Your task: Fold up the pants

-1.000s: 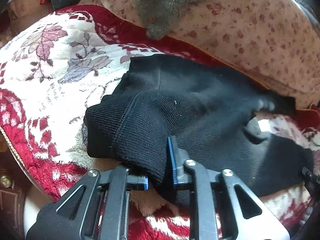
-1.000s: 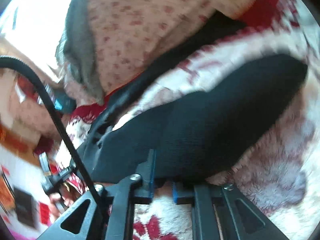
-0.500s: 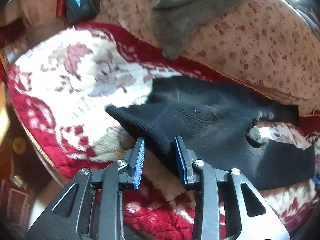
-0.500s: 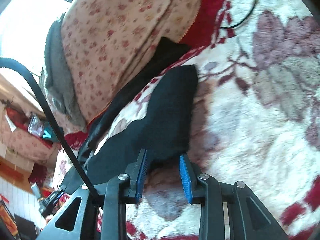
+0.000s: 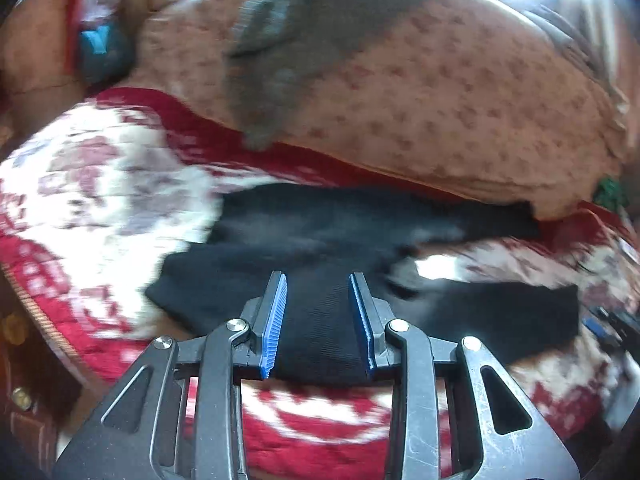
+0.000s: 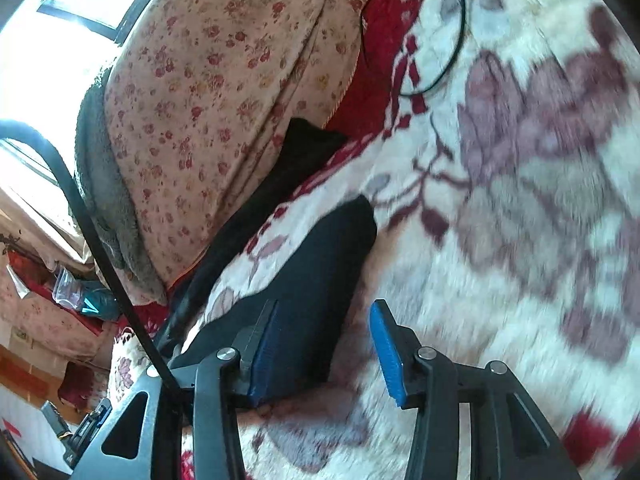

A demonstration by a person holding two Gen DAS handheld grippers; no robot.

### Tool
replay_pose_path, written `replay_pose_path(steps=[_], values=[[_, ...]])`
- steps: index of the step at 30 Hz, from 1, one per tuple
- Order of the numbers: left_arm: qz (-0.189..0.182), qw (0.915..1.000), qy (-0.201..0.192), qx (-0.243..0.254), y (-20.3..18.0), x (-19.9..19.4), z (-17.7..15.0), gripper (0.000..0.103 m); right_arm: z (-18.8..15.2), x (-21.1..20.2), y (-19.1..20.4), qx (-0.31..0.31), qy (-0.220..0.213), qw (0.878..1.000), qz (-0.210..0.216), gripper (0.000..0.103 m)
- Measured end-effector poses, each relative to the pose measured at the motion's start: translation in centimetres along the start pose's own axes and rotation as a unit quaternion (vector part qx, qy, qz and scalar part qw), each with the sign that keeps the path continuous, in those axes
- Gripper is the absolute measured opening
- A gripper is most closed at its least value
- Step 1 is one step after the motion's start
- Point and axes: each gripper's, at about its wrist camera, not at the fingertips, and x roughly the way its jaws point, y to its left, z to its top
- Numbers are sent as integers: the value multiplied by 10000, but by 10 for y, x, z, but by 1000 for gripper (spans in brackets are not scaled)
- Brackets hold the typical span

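The black pants (image 5: 320,240) lie flat on a red and white floral blanket (image 5: 88,188), two legs running to the right. My left gripper (image 5: 318,280) is open, its blue pads either side of the near waist edge, not pinching it. In the right wrist view a black pant leg (image 6: 320,272) lies along the blanket (image 6: 520,200), its end near the middle. My right gripper (image 6: 326,308) is open over the leg's near edge, its left pad (image 6: 264,352) above the cloth. The far leg (image 6: 296,160) runs along a pillow's base.
A large floral pillow (image 5: 440,92) with a grey garment (image 5: 288,56) on it stands behind the pants. It also shows in the right wrist view (image 6: 216,92). A thin black cable (image 6: 452,60) lies on the blanket's far part. The bed edge (image 5: 48,344) drops off at the left.
Both grippers have opened and let go of the pants. The cloth has dropped flat onto the blanket. Both grippers have pulled back a little.
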Motion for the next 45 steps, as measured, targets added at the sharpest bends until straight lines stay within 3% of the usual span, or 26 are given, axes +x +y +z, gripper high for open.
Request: replay_pose_path(steps=[4,6,8,11,14,16,18,19,21,22,25,27,29,31,35,39,45], values=[[-849,9950,461,265,-45,20,-8,30,21,18,-5,-210,73,9997,-134,50],[-1358,9862,835,447,-78,35,-16,30,26,32,-10,-253,156,9994,-194,50],[-1687,9774,1077,686,-112,48,-24,30,28,42,-11,-330,154,9993,13,50],[-1927,9662,1248,1169,-166,64,-34,30,25,50,0,-664,208,9973,237,18],[-2163,9543,1425,1492,-209,78,-42,30,20,39,25,-1102,91,9939,32,13],[-2249,9493,1491,1613,-224,86,-43,30,13,24,61,-1991,-122,9783,-551,13],[-2321,9458,1543,1666,-238,95,-45,30,0,19,95,-2854,-256,9517,-1104,13],[-2341,9449,1577,1660,-244,99,-45,30,-10,19,114,-3353,-285,9329,-1283,13],[-2387,9434,1643,1613,-251,107,-44,30,-18,25,130,-3665,-186,9206,-1337,13],[-2407,9435,1636,1585,-255,109,-44,30,-19,29,134,-3600,-12,9273,-1022,14],[-2375,9442,1651,1574,-260,116,-44,30,-3,28,116,-2583,305,9656,81,17],[-2344,9440,1690,1594,-260,120,-46,30,6,21,95,-2034,191,9788,148,20],[-2330,9435,1718,1611,-259,123,-48,30,10,16,75,-1739,104,9847,27,25],[-2322,9440,1699,1612,-258,125,-50,30,11,15,46,-1329,251,9908,48,37],[-2273,9454,1624,1680,-263,123,-49,30,2,22,10,-606,686,9958,95,38],[-2335,9454,1505,1707,-267,119,-41,30,-6,-1,-4,-401,451,9980,206,38],[-2516,9401,1433,1798,-285,123,-21,30,-22,1,-12,-185,750,9960,459,38]])
